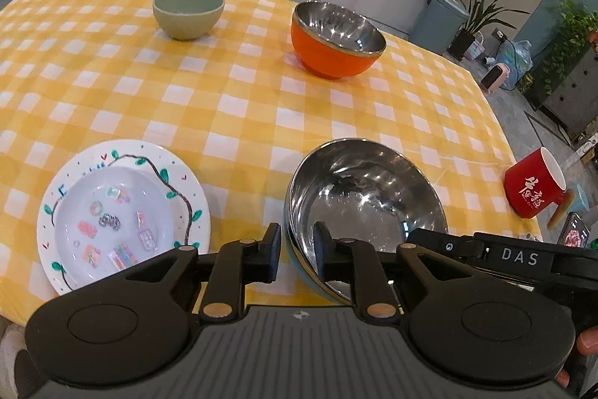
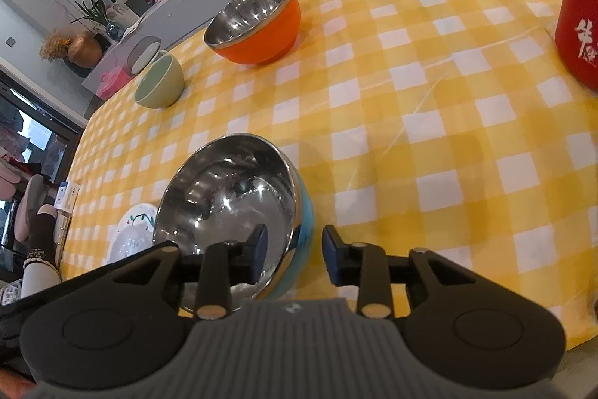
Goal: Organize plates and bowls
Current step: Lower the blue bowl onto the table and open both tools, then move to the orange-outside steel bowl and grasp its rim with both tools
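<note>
While the blue steel bowl (image 2: 231, 208) sits at the near table edge beside the plates (image 1: 123, 212), its rim straddled by both open grippers, left (image 1: 297, 249) and right (image 2: 295, 251), each should be closed squarely on the rim before lifting.

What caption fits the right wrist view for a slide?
Right gripper, open jaws astride the rim of the blue steel-lined bowl on the yellow checked tablecloth.
</note>
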